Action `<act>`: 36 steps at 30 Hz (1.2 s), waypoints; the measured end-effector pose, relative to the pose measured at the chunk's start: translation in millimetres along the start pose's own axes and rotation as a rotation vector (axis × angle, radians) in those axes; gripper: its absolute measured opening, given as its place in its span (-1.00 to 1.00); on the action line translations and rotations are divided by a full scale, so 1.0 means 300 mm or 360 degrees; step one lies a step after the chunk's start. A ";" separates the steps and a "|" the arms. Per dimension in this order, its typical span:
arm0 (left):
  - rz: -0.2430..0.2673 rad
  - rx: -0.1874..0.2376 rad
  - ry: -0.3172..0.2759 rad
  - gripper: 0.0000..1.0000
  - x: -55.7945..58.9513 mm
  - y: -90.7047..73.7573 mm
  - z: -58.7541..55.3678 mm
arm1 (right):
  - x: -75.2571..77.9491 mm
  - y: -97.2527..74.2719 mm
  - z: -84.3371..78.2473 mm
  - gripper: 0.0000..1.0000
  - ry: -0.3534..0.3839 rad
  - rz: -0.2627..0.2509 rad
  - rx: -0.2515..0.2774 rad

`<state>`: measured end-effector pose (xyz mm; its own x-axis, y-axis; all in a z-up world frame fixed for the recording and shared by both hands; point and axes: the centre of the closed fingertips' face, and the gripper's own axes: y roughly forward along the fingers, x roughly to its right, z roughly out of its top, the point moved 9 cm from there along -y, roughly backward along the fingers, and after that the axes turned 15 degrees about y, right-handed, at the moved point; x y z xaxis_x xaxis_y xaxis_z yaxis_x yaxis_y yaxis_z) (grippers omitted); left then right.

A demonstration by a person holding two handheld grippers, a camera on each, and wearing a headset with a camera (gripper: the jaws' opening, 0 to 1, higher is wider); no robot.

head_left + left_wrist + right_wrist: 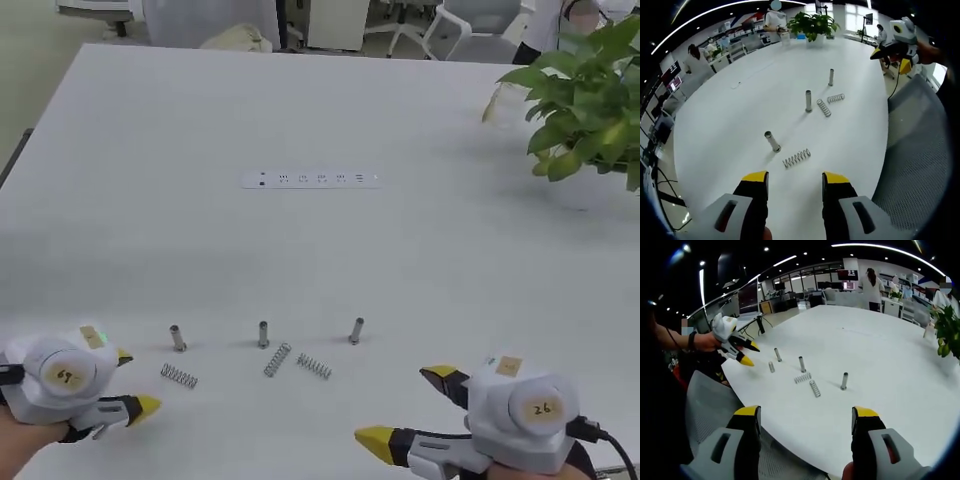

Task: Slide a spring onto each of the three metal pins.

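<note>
Items on white table, placed by the middle pin.

1. Middle pin: metal, upright, bare.
2. Left pin: upright, bare, to the left of the middle pin, in the same row.
3. Right pin: upright, bare, to the right of the middle pin, in the same row.
4. Middle spring: lying flat, just beside the middle pin on the person's side.
5. Right spring: lying flat, near the middle pin, to its right on the person's side.
6. Left spring: lying flat, well to the left of the middle pin on the person's side.
7. Left gripper: jaws apart, holding nothing, well to the left of the middle pin.
8. Right gripper: jaws spread wide, holding nothing, to the right of the middle pin on the person's side.
9. Power strip: well beyond the middle pin.
10. Potted plant: far to the right, beyond the middle pin.
</note>
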<state>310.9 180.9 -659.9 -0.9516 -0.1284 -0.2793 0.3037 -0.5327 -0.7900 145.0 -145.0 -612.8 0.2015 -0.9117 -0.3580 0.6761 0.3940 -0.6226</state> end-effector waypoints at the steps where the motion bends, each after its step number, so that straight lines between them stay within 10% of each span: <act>1: -0.0008 -0.0001 0.0018 -0.26 -0.001 0.003 0.005 | -0.002 0.000 0.001 0.46 -0.0002 0.0000 0.0000; 18: -0.0186 -0.0099 0.0290 -0.30 -0.016 0.099 -0.013 | 0.007 -0.010 -0.011 0.45 0.0010 -0.0014 -0.0021; 36: -0.0287 -0.0092 0.0259 -0.31 -0.028 0.195 -0.025 | 0.016 -0.023 -0.015 0.44 0.0023 -0.0034 -0.0017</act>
<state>336.9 157.1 -707.8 -0.9719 0.1032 -0.2117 0.1366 -0.4853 -0.8636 138.0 -151.4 -613.3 0.1766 -0.9182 -0.3546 0.6726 0.3757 -0.6376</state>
